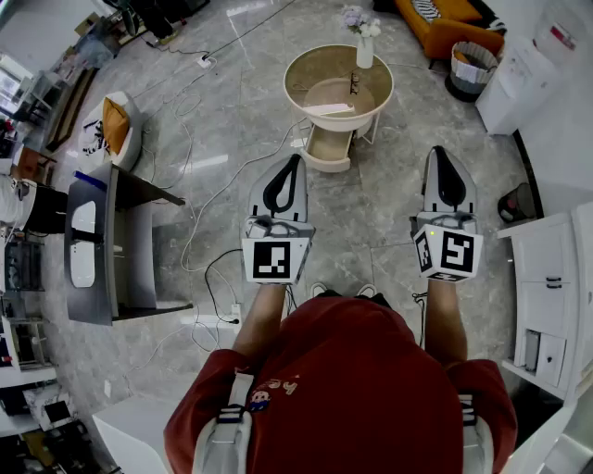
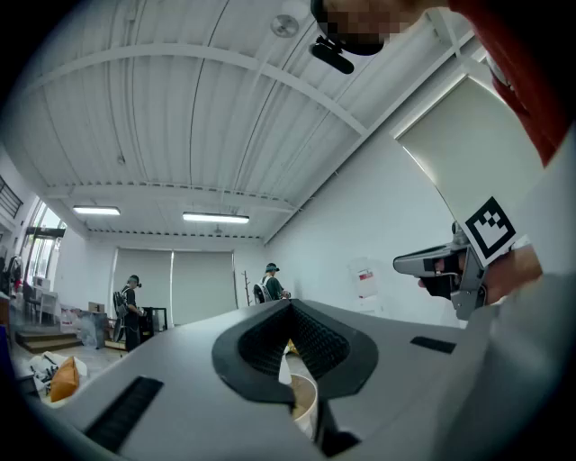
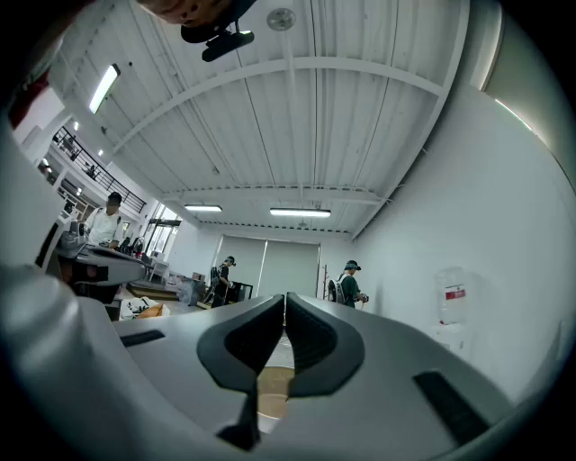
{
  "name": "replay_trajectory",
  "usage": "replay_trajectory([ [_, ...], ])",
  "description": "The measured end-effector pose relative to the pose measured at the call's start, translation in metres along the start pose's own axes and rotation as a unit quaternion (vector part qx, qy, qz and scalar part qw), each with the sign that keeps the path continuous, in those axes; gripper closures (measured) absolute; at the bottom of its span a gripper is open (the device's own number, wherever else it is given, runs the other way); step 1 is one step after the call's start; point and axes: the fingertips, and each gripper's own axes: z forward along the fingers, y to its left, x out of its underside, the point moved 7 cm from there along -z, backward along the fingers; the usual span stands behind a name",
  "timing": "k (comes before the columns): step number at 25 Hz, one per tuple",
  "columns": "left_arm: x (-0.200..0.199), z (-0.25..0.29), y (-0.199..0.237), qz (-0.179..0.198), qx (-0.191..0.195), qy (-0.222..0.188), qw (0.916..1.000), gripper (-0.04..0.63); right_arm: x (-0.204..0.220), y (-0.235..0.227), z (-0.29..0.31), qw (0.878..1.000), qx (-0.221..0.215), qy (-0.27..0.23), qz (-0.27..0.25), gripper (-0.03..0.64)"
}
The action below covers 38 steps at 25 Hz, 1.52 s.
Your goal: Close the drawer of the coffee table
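The round beige coffee table (image 1: 383,93) stands ahead on the grey floor, with its drawer (image 1: 328,148) pulled out toward me. A white vase of flowers (image 1: 364,44) sits on the far rim. My left gripper (image 1: 296,159) is held level, short of the drawer and a little to its left, jaws shut with nothing between them. My right gripper (image 1: 442,151) hangs further right, away from the table, also shut and empty. In the left gripper view a bit of the table (image 2: 304,402) shows between the shut left gripper (image 2: 290,306) jaws. The right gripper (image 3: 284,297) is shut, with the table (image 3: 268,385) below its tips.
An orange sofa (image 1: 443,24) and a waste bin (image 1: 473,65) lie beyond the table. White cabinets (image 1: 547,282) line the right side. A grey desk (image 1: 93,243) stands at the left, and cables (image 1: 208,208) run over the floor. People (image 3: 349,281) stand far off.
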Motion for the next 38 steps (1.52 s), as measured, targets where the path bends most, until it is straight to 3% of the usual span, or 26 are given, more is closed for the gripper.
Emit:
replay_trajectory([
  [7, -0.001, -0.013, 0.021, -0.008, -0.006, -0.013, 0.9999, 0.583, 0.0, 0.023, 0.004, 1.0, -0.003, 0.004, 0.002, 0.591],
  [19, 0.019, -0.047, 0.07, -0.017, -0.027, 0.0, 0.9995, 0.583, 0.012, 0.084, 0.018, 0.999, -0.019, 0.01, 0.023, 0.589],
  [25, 0.039, -0.068, 0.098, -0.02, -0.011, -0.002, 0.9997, 0.583, 0.021, 0.124, 0.023, 0.999, -0.002, 0.026, 0.026, 0.589],
  [38, 0.069, -0.032, 0.104, -0.034, 0.007, 0.013, 0.9993, 0.583, 0.047, 0.116, 0.045, 0.998, 0.019, 0.04, 0.034, 0.589],
])
